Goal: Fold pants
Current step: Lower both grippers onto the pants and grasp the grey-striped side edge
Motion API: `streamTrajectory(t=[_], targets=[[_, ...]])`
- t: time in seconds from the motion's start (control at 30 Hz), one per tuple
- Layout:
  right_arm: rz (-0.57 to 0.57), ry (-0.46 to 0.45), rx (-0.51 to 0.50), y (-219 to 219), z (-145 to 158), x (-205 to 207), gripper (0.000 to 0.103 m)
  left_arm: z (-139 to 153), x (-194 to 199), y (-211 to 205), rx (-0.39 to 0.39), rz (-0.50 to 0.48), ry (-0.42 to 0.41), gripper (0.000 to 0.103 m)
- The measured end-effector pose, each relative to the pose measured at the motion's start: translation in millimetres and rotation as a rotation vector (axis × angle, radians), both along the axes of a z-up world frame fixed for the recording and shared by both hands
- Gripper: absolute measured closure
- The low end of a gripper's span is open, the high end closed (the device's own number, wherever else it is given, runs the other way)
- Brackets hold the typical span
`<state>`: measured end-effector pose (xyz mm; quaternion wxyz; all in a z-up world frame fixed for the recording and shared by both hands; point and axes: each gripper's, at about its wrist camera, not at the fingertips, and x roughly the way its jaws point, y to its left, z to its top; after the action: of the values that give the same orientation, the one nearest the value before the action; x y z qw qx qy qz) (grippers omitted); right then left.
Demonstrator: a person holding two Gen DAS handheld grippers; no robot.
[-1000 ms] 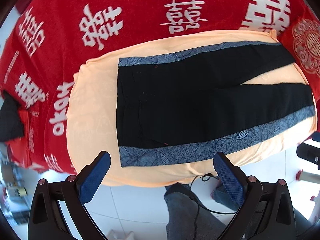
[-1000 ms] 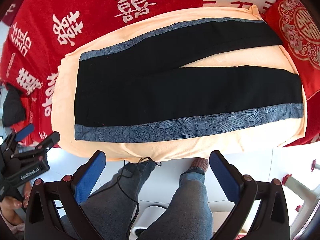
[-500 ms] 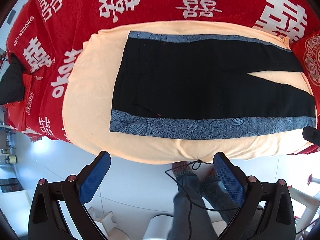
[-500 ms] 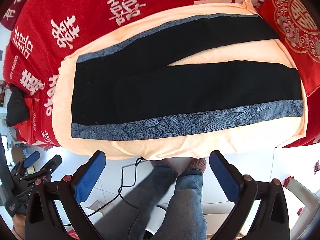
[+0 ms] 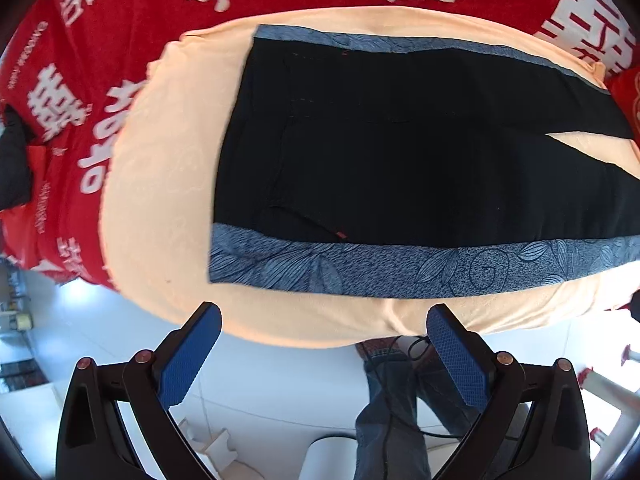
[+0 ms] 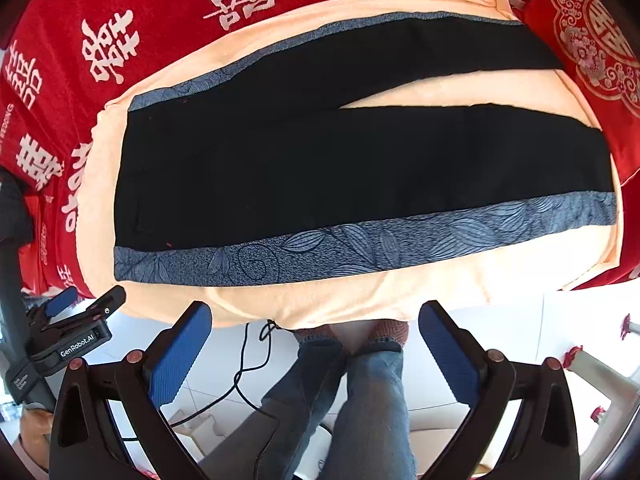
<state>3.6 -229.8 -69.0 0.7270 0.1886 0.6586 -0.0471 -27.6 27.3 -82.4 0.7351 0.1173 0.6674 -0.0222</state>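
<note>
— Where are the pants?

— I see the pants (image 5: 400,152) lying flat on the peach towel (image 5: 160,184), which covers the red cloth (image 5: 120,20). The waist is at nine o'clock, the legs run toward three o'clock, split slightly apart. A blue patterned stripe (image 6: 360,244) runs along the near edge, at six o'clock.

— And your jaws?

— My left gripper (image 5: 320,354) hangs above the towel's near edge, jaws spread wide, holding nothing. My right gripper (image 6: 316,350) is the same: wide apart, empty, off the pants. Below I see legs in jeans (image 6: 360,400).
</note>
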Motion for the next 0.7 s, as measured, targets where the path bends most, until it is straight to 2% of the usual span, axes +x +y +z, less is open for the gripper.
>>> streamTrajectory(t=[0.1, 0.43, 0.6, 0.7], targets=[[-0.001, 0.018, 0.004, 8, -17, 5, 0.000, -8, 8, 5, -0.023, 0.000, -0.027, 0.000], [0.012, 0.016, 0.032, 18, -55, 22, 0.000, -39, 25, 11, -0.065, 0.024, -0.023, 0.000], [0.024, -0.048, 0.124, 18, -72, 26, 0.000, -57, 28, 15, -0.133, 0.052, -0.044, 0.000], [0.031, -0.066, 0.198, 19, -84, 26, 0.000, -70, 28, 24, -0.149, 0.110, -0.034, 0.000]])
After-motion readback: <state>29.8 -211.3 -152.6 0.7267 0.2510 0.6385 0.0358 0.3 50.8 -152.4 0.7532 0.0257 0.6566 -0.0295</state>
